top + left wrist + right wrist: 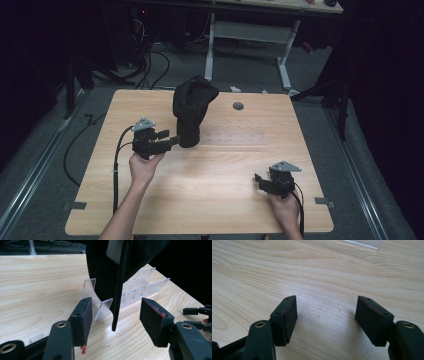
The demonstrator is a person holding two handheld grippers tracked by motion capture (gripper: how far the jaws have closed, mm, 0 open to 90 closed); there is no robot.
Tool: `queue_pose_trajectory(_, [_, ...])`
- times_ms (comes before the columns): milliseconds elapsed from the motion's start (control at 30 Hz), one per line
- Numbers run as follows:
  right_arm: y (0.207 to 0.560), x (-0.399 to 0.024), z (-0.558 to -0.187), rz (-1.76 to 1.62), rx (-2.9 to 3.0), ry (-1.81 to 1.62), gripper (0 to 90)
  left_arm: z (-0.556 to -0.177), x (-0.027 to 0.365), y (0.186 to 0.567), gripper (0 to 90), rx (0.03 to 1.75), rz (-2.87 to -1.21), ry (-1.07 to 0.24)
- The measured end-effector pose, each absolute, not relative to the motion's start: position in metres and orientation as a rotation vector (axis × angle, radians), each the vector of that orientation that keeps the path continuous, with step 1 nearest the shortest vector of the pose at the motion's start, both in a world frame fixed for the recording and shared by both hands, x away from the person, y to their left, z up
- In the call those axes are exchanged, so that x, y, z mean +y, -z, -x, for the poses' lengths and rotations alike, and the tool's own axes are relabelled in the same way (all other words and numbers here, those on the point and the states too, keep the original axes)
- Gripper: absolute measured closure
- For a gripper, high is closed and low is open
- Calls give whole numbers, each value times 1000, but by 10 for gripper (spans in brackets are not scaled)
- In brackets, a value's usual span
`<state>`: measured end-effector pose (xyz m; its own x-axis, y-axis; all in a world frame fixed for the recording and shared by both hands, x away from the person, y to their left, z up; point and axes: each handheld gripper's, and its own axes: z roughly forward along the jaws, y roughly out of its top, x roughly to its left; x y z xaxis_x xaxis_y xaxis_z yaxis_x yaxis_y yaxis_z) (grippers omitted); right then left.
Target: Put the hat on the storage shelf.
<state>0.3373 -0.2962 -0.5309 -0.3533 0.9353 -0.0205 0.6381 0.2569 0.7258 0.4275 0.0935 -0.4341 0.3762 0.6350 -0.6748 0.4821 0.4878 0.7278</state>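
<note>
Left claw: the left claw (pixel 175 140) stands open, its pads apart on either side of the dark strap edge of the black cap (pixel 192 107) without pressing it; in the left gripper view (pixel 115 315) the strap hangs free between them.
Right claw: the right claw (pixel 261 181) is open over bare wood near the bench's front right, with nothing between the pads (pixel 325 315).
Cap place: it sits on a clear plastic stand (pixel 105 307) a little left of the bench's middle, toward the far edge.
Cap axis: the long axis runs upright; the crown is on top and leans toward the far edge, the strap end points down at the bench (pixel 225 200).
Edges: the far edge lies near the cap; the left edge is well apart from it.
Open room: wide bare wood lies between the two claws and along the near edge; a clear slotted rack (pixel 145 287) lies flat just right of the cap.
</note>
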Motion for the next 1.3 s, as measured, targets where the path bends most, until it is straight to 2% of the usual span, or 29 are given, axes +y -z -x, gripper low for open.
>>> queue_pose_trajectory(467, [531, -296, -337, -1429, 2082, -879, 343, -409, 103, 434, 415, 1263, -1147, -139])
queue_pose_trajectory(1300, [531, -296, -337, -1429, 2082, -879, 343, -375, 104, 466, 396, 1292, -1198, -152])
